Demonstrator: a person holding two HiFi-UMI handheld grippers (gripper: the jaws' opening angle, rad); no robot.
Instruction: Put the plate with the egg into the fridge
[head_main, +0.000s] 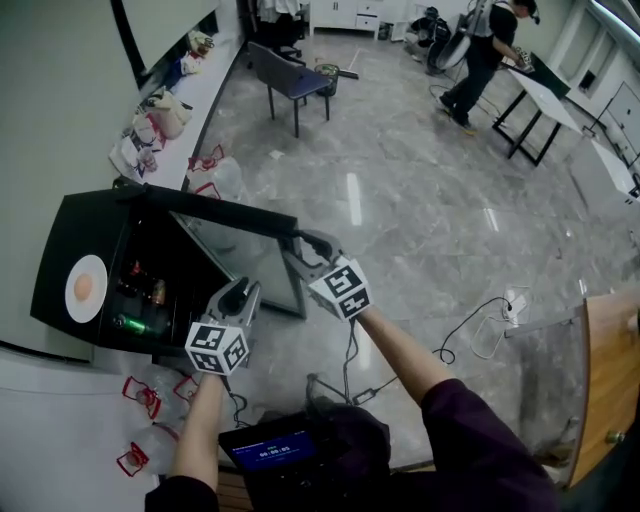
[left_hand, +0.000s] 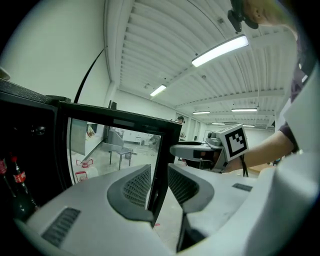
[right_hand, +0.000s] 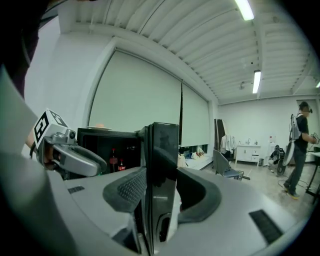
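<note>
Plate (head_main: 92, 306) with egg (head_main: 83, 288): flat, face up, on the black top of the fridge (head_main: 55, 250), at the left edge of the head view. Round, so no long axis to note; egg near the plate's middle, too small to read which way its ends point. Not inside the fridge. Also visible far off in the right gripper view, as a thin pale rim on the fridge top with an orange spot above it.

Fridge door (head_main: 240, 250): glass in a black frame, swung open toward frame centre in the head view. Interior dark, with bottles (right_hand: 113, 160) that have red caps and red labels, and a green can (head_main: 130, 323) on a lower level.

Right gripper (head_main: 303, 250): at the free edge of the door, jaws spread wide. In its own view, door edge standing upright between the two pads; gap visible on the right-hand pad's side, no clear squeeze on the panel.

Left gripper (head_main: 238, 292): in front of the fridge opening, lower centre-left of the head view. Jaws apart by a narrow gap, nothing between them; door frame only seen beyond the gap, not touched.

Writing: black-and-white square markers on both gripper cubes, no letters. Bottle labels red, print unreadable. Small blue-lit screen (head_main: 272, 452) at the bottom of the head view, characters too small to read.
</note>
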